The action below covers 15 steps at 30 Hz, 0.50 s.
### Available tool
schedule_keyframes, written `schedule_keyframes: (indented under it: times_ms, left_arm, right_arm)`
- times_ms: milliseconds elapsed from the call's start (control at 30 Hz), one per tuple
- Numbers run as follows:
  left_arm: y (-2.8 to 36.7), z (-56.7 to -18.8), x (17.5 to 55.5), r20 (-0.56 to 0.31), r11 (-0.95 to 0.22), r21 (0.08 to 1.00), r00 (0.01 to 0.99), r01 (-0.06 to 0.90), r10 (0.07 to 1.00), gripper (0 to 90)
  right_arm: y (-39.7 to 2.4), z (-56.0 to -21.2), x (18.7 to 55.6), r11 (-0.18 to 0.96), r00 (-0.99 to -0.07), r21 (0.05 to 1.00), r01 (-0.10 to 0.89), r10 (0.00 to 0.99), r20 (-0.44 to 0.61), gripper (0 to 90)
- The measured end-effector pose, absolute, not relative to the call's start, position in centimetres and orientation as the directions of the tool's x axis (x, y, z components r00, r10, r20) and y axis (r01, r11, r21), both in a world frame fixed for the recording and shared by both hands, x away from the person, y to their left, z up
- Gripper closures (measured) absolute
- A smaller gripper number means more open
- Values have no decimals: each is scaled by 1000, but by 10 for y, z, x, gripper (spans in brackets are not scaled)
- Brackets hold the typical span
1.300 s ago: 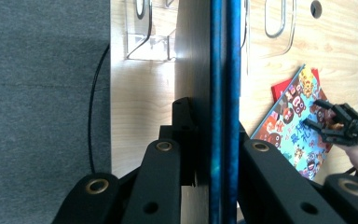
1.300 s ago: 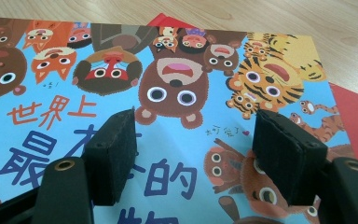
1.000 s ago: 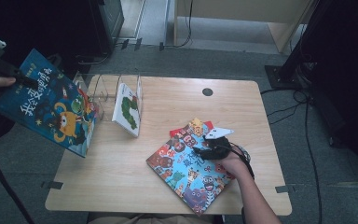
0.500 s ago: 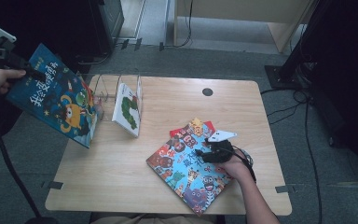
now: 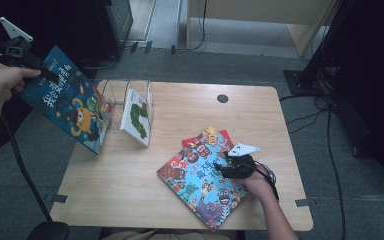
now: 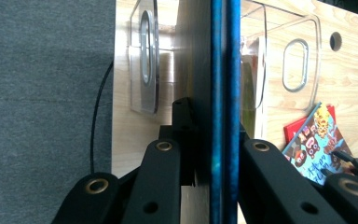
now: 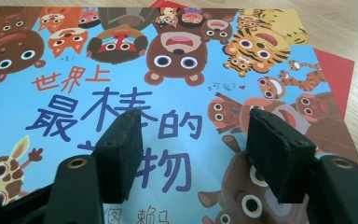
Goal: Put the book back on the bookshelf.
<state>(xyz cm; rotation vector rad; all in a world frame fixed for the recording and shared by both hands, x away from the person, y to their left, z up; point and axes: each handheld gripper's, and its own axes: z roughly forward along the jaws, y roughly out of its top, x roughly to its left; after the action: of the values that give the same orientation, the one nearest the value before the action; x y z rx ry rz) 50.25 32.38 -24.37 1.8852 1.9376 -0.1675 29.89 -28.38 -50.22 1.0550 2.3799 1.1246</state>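
My left gripper [image 5: 32, 67] is shut on the top corner of a blue picture book [image 5: 67, 105], which hangs tilted off the table's left edge beside a clear acrylic book rack [image 5: 112, 92]. In the left gripper view the book's blue edge [image 6: 221, 93] runs straight up between the jaws of the left gripper [image 6: 212, 140], with the rack [image 6: 300, 65] behind it. My right gripper [image 5: 230, 167] stands open just above an animal-cover book [image 5: 200, 180] lying flat at the table's front right. Nothing sits between the pads of the right gripper [image 7: 193, 140] over the cover [image 7: 121, 60].
A white caterpillar book [image 5: 137, 112] leans in the rack. A red book [image 5: 223, 136] pokes out from under the animal book. The wooden table [image 5: 130, 180] has a cable hole [image 5: 222, 98] at the back. Cables trail on the floor at the right.
My left hand has carried the blue book to the right, closer to the rack and the table's left edge. The right hand has stayed over the animal book.
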Motion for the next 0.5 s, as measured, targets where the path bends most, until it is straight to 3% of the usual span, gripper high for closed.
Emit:
schedule_keyframes:
  times_ms: [500]
  left_arm:
    - [332,-239,504,-387,103,209,-14,973,922,829]
  right_arm:
    - [-284,-503,296,420,-679,765,489,733,31,370]
